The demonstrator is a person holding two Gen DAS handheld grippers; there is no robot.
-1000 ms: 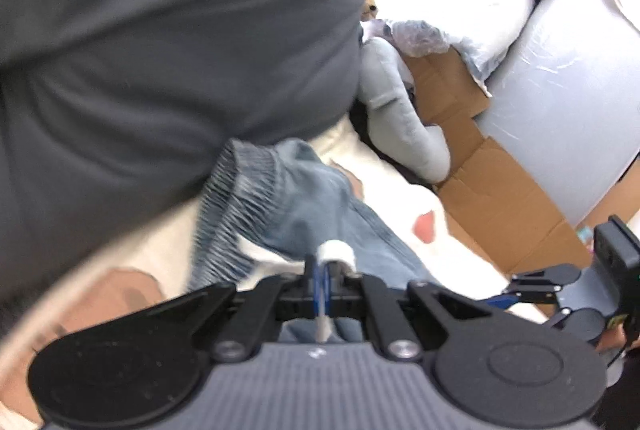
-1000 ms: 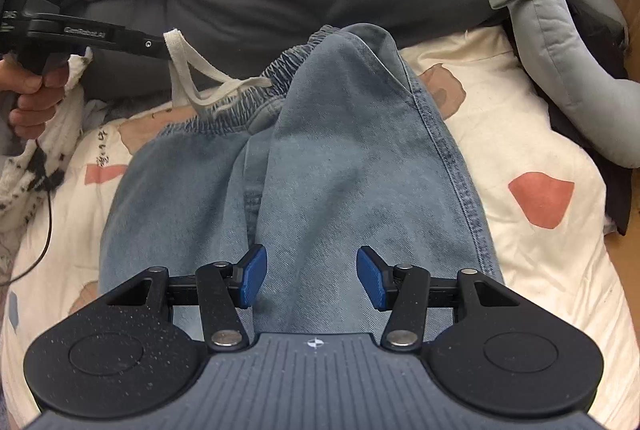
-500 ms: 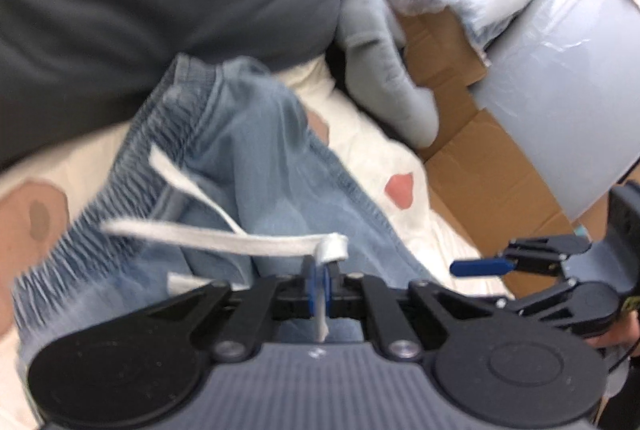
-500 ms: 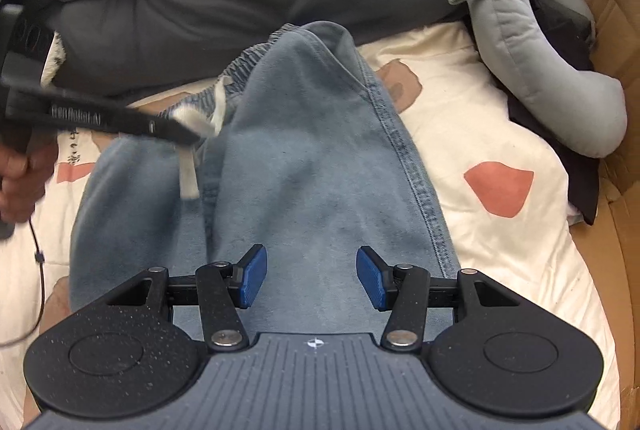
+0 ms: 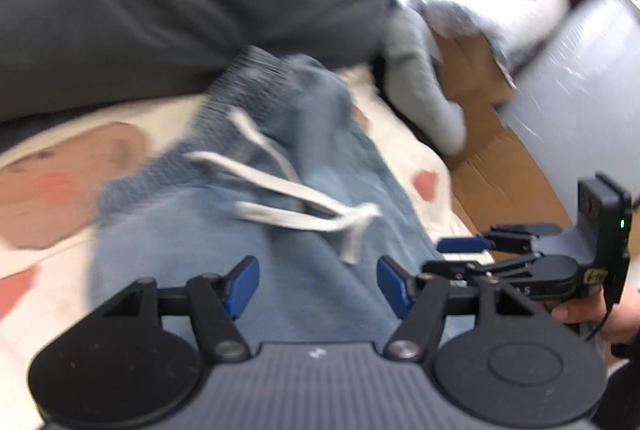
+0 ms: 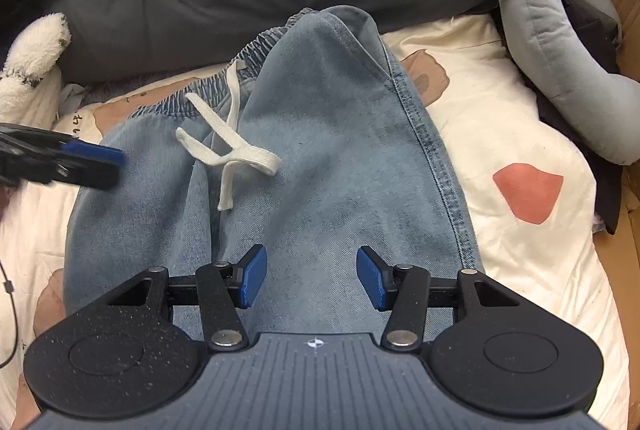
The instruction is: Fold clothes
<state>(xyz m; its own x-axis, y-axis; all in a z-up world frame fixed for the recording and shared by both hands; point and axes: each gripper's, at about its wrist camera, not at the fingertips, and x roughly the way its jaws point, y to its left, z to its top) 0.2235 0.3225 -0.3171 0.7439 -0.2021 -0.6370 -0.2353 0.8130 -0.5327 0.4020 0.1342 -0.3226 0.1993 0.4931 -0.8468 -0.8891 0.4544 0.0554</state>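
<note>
One pair of light-blue denim drawstring trousers (image 6: 320, 158) beneath our two hand-held grippers, left hand-held gripper (image 5: 318, 284) jaws opening, empty, right hand-held gripper (image 6: 311, 277) parted, holding nothing.

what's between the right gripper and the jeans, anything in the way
Nothing visible. The right gripper hangs open directly over the blue jeans, with bare denim showing between its fingers. The white drawstring lies further up near the waistband, and the left gripper is off to the side.

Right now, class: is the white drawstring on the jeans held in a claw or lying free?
Free. The drawstring lies loose on the jeans; the left claw, opening, holds nothing.
</note>
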